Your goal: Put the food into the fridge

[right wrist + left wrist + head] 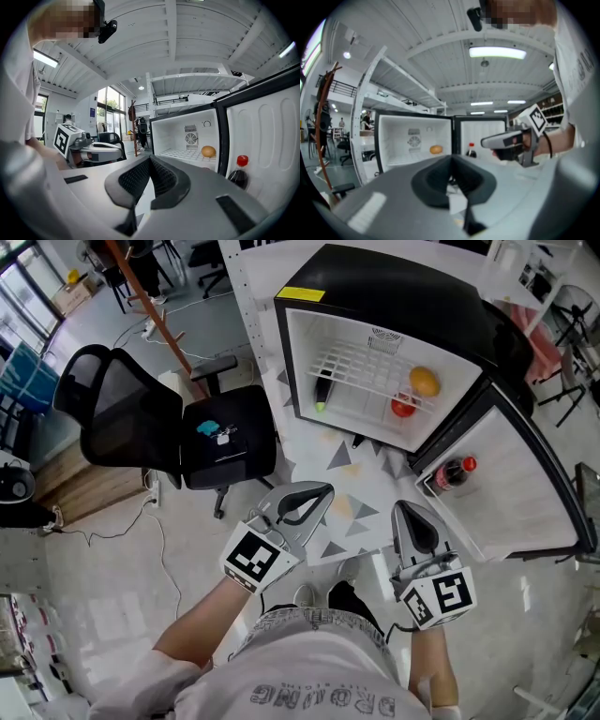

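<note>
A small black fridge stands open on the floor in front of me. On its wire shelf lies an orange, with a red round fruit below it and a dark green vegetable at the left. A dark bottle with a red cap stands in the open door. My left gripper and right gripper hang side by side short of the fridge, both shut with nothing in them. The left gripper view shows the orange and the right gripper; the right gripper view shows the orange and bottle.
A black office chair with a small blue item on its seat stands left of the fridge. A brown pole rises behind it. A cable trails over the floor at the left. A patterned mat lies under the grippers.
</note>
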`<state>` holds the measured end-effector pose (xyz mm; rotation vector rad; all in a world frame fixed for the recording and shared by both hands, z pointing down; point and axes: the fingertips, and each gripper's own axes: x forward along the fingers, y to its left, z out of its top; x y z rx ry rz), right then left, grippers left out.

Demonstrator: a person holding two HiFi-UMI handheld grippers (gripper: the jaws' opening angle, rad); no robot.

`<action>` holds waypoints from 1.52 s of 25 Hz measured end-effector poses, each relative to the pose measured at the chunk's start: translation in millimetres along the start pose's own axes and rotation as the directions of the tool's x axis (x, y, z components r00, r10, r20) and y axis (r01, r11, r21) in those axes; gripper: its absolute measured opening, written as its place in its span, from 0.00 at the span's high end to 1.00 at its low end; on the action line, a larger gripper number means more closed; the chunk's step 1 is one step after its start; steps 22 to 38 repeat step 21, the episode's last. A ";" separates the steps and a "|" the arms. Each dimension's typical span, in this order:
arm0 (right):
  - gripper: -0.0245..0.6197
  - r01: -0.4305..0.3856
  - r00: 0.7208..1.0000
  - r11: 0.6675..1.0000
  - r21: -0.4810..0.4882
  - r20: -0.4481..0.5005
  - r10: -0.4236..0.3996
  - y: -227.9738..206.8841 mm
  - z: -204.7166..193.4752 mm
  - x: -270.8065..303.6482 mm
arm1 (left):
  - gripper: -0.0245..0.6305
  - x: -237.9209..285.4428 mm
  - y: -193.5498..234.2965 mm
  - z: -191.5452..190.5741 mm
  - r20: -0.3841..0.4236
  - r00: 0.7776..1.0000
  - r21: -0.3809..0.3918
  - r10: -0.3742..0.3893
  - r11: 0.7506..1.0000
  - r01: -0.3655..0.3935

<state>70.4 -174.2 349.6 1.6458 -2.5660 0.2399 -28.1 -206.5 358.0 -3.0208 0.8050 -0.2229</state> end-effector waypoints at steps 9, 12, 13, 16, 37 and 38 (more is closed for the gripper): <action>0.96 -0.016 1.000 1.000 0.008 -0.005 0.016 0.5 -2.3 3.7 | 0.95 2.8 2.6 -4.4 -0.007 1.000 -0.013 0.010 1.000 -0.010; 0.96 -0.022 1.000 1.000 0.011 -0.006 0.022 1.2 -2.8 5.4 | 0.95 3.1 3.0 -7.5 -0.016 1.000 -0.013 0.011 1.000 -0.011; 0.96 -0.024 1.000 1.000 0.013 -0.005 0.025 1.6 -2.4 6.2 | 0.95 3.4 3.2 -8.1 -0.018 1.000 -0.013 0.011 1.000 -0.011; 0.96 -0.032 0.999 0.999 0.015 -0.001 0.032 2.9 0.1 9.5 | 0.95 5.0 4.2 -8.0 -0.019 1.000 -0.016 0.011 1.000 -0.012; 0.96 -0.041 0.999 0.999 0.012 0.001 0.041 3.4 1.5 15.1 | 0.95 8.5 7.2 -7.6 -0.017 1.000 -0.018 0.012 1.000 -0.012; 0.96 -0.041 0.999 0.999 0.012 0.001 0.041 3.4 1.5 15.1 | 0.95 8.5 7.2 -7.6 -0.017 1.000 -0.018 0.012 1.000 -0.012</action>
